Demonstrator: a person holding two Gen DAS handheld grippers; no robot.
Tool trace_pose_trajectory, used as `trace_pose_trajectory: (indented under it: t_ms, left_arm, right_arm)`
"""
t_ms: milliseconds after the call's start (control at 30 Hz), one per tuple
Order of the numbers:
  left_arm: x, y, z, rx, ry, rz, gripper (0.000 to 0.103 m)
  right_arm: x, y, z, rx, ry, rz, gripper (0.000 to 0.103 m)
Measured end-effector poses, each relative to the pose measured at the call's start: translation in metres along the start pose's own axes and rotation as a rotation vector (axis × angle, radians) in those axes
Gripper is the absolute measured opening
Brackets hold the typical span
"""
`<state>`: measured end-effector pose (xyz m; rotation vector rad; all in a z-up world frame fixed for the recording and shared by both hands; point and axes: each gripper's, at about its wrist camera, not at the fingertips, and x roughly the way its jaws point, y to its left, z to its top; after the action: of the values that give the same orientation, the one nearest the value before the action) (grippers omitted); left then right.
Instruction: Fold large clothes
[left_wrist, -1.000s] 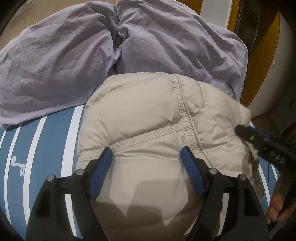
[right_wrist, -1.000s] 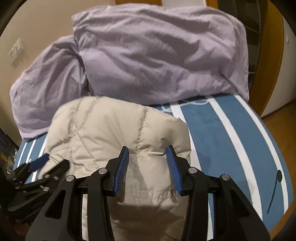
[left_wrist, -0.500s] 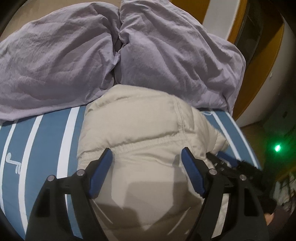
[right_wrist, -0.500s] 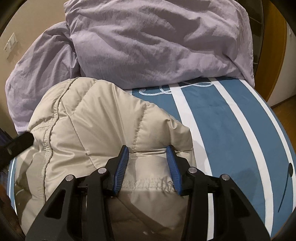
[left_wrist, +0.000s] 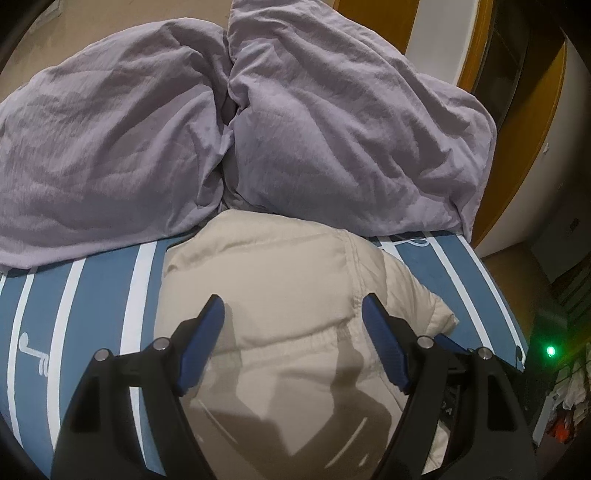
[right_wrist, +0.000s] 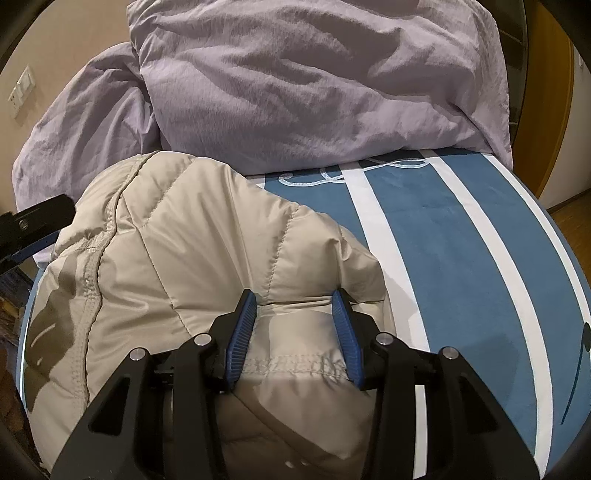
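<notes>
A beige quilted puffer jacket (left_wrist: 280, 295) lies bunched on the blue and white striped bed; it also shows in the right wrist view (right_wrist: 192, 251). My left gripper (left_wrist: 293, 314) is open wide and hovers just above the jacket with nothing between its blue pads. My right gripper (right_wrist: 295, 306) is open, its blue pads on either side of a fold at the jacket's right edge without pinching it. Part of the left gripper (right_wrist: 33, 221) shows at the left edge of the right wrist view.
Two rumpled lilac pillows (left_wrist: 332, 122) lie at the head of the bed just beyond the jacket, also in the right wrist view (right_wrist: 314, 85). The striped bedsheet (right_wrist: 461, 266) stretches to the right. A wooden door frame (left_wrist: 524, 147) and the floor lie past the bed's right edge.
Both grippers have pulled back and lifted slightly. The jacket has settled lower on the bed. The right gripper has left the left wrist view's right side.
</notes>
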<state>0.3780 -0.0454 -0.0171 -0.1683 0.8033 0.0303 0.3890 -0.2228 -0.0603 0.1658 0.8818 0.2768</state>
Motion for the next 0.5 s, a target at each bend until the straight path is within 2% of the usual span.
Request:
trace_pose_trajectory:
  t_ms: [233, 500]
  left_arm:
    - [0.016, 0.0, -0.003, 0.019, 0.013, 0.039, 0.076]
    - [0.027, 0.0, -0.015, 0.041, 0.0, 0.053, 0.082]
  right_arm:
    - [0.001, -0.001, -0.002, 0.01, -0.011, 0.014, 0.045]
    - [0.0, -0.001, -0.005, 0.015, -0.038, 0.02, 0.046]
